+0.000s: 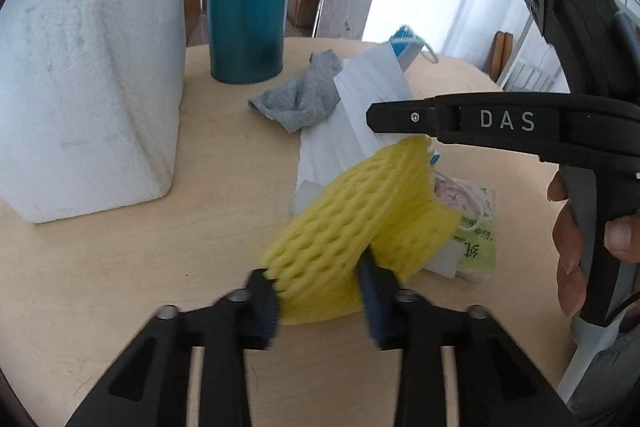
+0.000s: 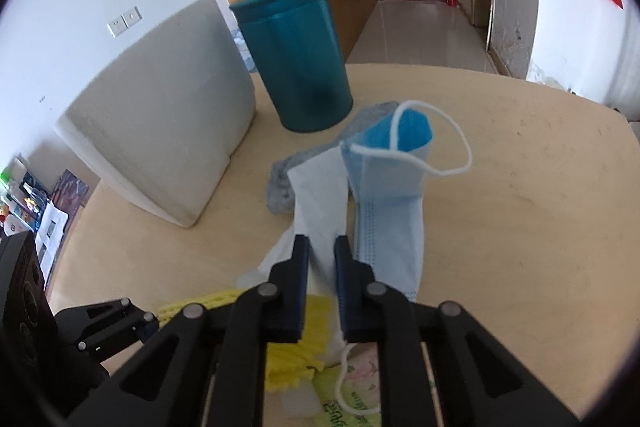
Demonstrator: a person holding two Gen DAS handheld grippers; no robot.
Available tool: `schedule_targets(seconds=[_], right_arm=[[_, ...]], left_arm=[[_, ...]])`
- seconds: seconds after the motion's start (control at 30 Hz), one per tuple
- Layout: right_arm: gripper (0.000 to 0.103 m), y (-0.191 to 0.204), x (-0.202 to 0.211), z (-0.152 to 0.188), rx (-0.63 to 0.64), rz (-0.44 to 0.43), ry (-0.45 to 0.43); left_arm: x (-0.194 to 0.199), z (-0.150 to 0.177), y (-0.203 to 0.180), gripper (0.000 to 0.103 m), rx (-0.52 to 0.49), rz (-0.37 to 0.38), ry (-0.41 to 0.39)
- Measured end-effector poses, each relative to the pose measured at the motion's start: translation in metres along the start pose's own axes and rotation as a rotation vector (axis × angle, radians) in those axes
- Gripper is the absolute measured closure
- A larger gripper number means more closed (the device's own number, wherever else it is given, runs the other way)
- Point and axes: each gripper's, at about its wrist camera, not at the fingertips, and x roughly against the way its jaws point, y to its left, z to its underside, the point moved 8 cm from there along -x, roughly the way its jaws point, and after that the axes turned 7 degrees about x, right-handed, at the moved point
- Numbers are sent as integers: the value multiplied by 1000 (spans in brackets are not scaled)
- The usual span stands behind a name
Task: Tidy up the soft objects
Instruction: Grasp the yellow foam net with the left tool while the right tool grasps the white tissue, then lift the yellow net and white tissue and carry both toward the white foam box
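The left gripper (image 1: 316, 301) is closed on the near end of a yellow foam net sleeve (image 1: 352, 223); its pads press into the mesh from both sides. The sleeve lies at the centre of the left wrist view, running toward two o'clock over a pile on a round wooden table (image 1: 120, 287). It looks very light, springy and easily crushed, so a gentle pinch at the edge seems right.

The right gripper (image 2: 322, 271) is closed on a thin white mask (image 2: 320, 187), pinching its near end. The mask looks limp and nearly weightless; held by one end, it would probably hang and sway.

The left view alone shows a grey cloth (image 1: 300, 99) in full at twelve o'clock, the person's hand (image 1: 576, 239) on the right tool at three o'clock, and a green packet (image 1: 476, 243) beside the sleeve.

The right view alone shows a blue mask (image 2: 390, 195) with its ear loop, just right of the white one. Both views show a teal can (image 2: 294, 59) and a white foam block (image 2: 168, 131) toward eleven o'clock.
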Motion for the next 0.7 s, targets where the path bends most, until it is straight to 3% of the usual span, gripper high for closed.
schedule_targets(seconds=[0.17,0.43,0.7], right_arm=[[89,1,8,-5,-2,-5,-35],[92,-4,8,-8,-28,-11,-62],[99,-4,23,-12,-24,-11,-115]], left_arm=[[10,-2,-6,90,-24,27,-36],[26,-7,-3,93,-1,66,-92],[46,-11,7,93,26,51,-159]])
